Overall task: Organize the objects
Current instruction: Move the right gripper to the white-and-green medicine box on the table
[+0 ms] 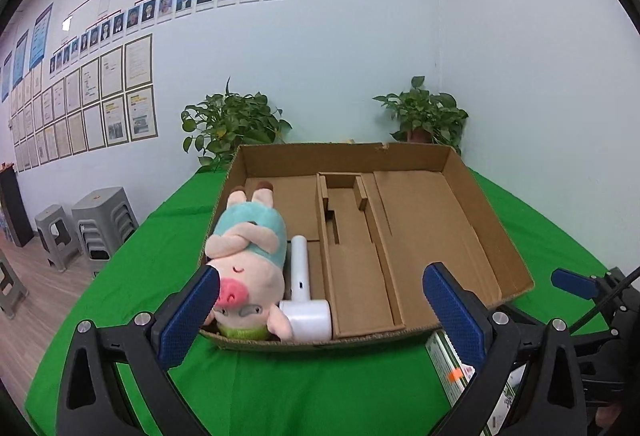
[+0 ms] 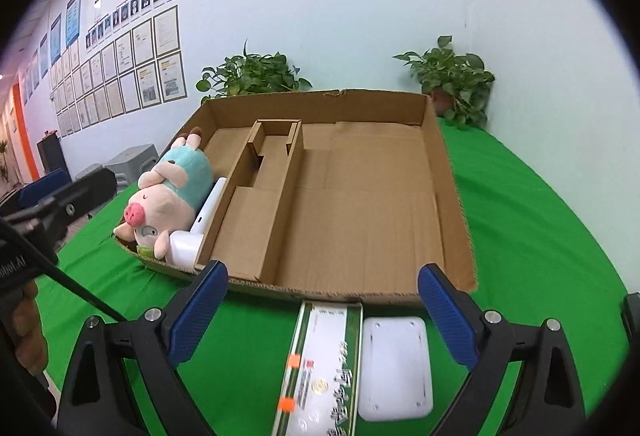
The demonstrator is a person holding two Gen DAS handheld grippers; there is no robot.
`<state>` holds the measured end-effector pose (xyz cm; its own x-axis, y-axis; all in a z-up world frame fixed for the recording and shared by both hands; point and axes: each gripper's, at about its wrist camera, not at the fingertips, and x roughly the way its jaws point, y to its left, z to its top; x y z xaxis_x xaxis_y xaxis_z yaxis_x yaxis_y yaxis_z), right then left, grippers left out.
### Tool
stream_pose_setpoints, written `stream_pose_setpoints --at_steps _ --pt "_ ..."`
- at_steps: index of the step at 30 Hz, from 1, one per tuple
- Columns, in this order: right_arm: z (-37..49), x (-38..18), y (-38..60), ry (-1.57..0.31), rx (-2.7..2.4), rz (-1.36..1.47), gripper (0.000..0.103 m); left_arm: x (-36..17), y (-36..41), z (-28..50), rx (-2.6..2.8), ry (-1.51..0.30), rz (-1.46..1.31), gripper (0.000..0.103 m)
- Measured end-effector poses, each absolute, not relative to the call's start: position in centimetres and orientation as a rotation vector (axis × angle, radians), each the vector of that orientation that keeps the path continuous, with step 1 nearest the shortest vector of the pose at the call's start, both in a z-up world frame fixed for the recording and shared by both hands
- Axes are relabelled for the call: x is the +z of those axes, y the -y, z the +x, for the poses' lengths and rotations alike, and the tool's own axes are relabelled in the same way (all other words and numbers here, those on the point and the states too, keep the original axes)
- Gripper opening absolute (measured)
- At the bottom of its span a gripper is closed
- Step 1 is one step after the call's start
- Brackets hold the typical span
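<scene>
With the pig [image 1: 248, 268] and the white dryer [image 1: 301, 296] already lying in the box's [image 2: 452, 196] left bay, what's left outside is the carton [image 2: 320, 368] and the white pad [image 2: 396, 368], side by side on the green cloth [image 2: 540, 236] just in front of the box's near wall. The big right bay and the narrow middle slot are bare cardboard.

Right tongs [image 2: 322, 316] hang over those two w/ jaws wide apart, nothing between them but air. Left tongs [image 1: 320, 316] are likewise spread and holding nothing, aimed at the box's near-left corner; the carton's end shows under their right finger.

My guess on handling:
- Carton: long, glossy printed cardboard, prob. light and fairly stiff but will dent if squeezed hard. Slick finish, so pads could slide. Best taken across the narrow width, near the middle so it doesn't tip end-down. It touches or nearly touches the pad on its right, so a finger going down that side has little room; cannot tell if there's a real gap.
- Pad: flat, hard-looking plastic, rounded corners, small screw dots, low profile. Prob. light and rigid but hard to get under; grab across its short sides at the edges. Smooth, so may slip.
</scene>
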<state>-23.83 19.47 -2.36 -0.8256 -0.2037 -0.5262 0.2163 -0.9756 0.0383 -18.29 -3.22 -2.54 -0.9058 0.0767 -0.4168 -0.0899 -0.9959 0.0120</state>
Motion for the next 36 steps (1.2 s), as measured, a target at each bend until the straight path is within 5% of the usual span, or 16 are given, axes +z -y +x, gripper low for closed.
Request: stream_pose_setpoints --at_steps 20,22,23,24,25,26,29,30,31,32,33,34,35,36 --pt "-21.9 -3.6 -20.3 0.0 -2.795 0.789 0.096 -3.0 1.2 -17.7 2.965 -0.049 -0.693 0.101" --pt "-21.6 -3.6 -20.4 0.015 -2.799 0.773 0.093 -3.4 1.3 -17.7 2.946 -0.047 -0.707 0.082" --pt "-21.5 -3.6 -20.4 0.014 -2.815 0.764 0.08 -3.6 1.3 -17.8 2.943 -0.051 -0.716 0.067" --pt "-21.5 -3.6 -20.3 0.009 -2.827 0.769 0.052 -3.9 1.4 -18.0 2.934 -0.062 -0.74 0.025" --pt "-21.7 -3.7 -20.3 -0.001 -2.84 0.79 0.036 -4.2 1.4 -18.3 2.923 -0.069 -0.777 0.002" --pt "-21.9 -3.9 -20.2 -0.014 -2.843 0.813 0.011 -4.5 1.6 -18.6 2.916 -0.061 -0.807 0.004" --pt "-21.9 -4.2 -20.0 -0.045 -2.836 0.83 0.008 -4.8 2.4 -18.6 2.957 -0.028 -0.78 0.006" --pt "-21.8 -4.2 -20.0 -0.046 -2.839 0.826 0.008 -4.7 2.5 -18.5 2.973 -0.027 -0.77 0.018" --pt "-21.7 -4.2 -20.0 -0.044 -2.842 0.819 0.008 -4.7 2.6 -18.5 2.981 -0.027 -0.766 0.05" --pt "-21.7 -4.2 -20.0 -0.044 -2.839 0.816 0.011 -4.7 2.7 -18.5 2.979 -0.02 -0.759 0.067" --pt "-21.8 -4.2 -19.9 -0.05 -2.827 0.823 0.029 -4.6 2.9 -18.3 2.979 -0.001 -0.737 0.094" --pt "-21.9 -4.3 -19.9 -0.054 -2.82 0.827 0.047 -4.6 3.1 -18.1 2.987 0.02 -0.709 0.098" --pt "-22.0 -4.4 -19.9 -0.053 -2.807 0.822 0.088 -4.5 3.2 -18.1 2.993 0.034 -0.693 0.098" --pt "-21.9 -4.4 -20.0 -0.051 -2.805 0.806 0.103 -4.5 3.3 -18.3 2.991 0.035 -0.706 0.098"
